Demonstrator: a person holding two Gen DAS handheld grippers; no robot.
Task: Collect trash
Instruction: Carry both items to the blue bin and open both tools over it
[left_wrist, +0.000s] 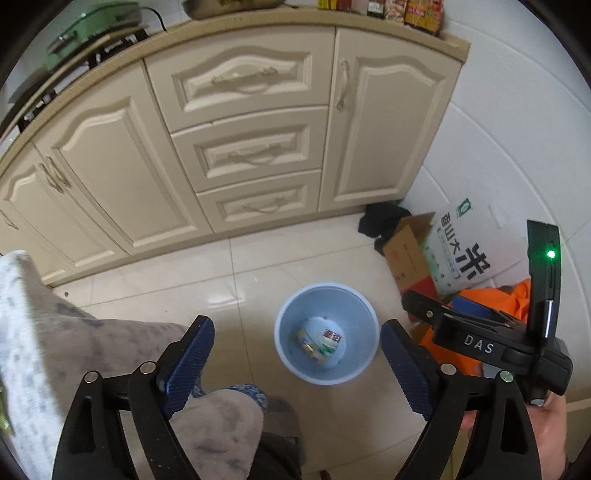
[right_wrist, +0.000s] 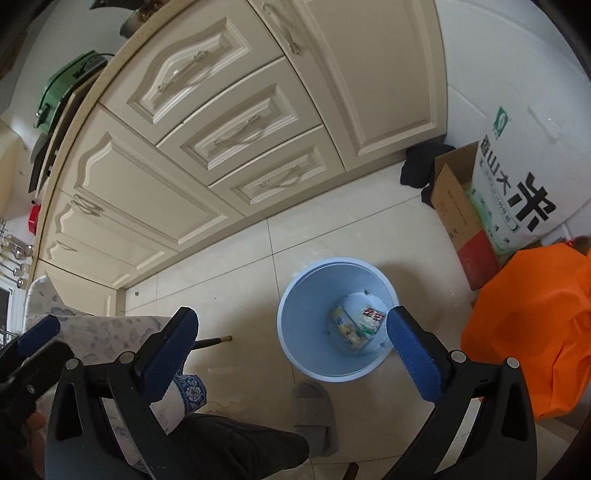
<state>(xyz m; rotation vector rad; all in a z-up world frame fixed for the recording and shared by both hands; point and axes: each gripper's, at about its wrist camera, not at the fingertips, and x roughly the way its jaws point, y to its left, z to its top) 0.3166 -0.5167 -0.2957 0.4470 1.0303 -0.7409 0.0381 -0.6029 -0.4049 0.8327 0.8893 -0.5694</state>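
Note:
A light blue trash bin stands on the tiled floor and holds several wrappers and a white cup. My left gripper is open and empty, held above the bin. My right gripper is open and empty too, also above the bin, with the trash visible inside. The right gripper's black body shows at the right of the left wrist view.
Cream kitchen cabinets stand behind the bin. A cardboard box, a rice sack and an orange bag lie at the right. A patterned cloth-covered surface is at the left. The person's slippered foot is near the bin.

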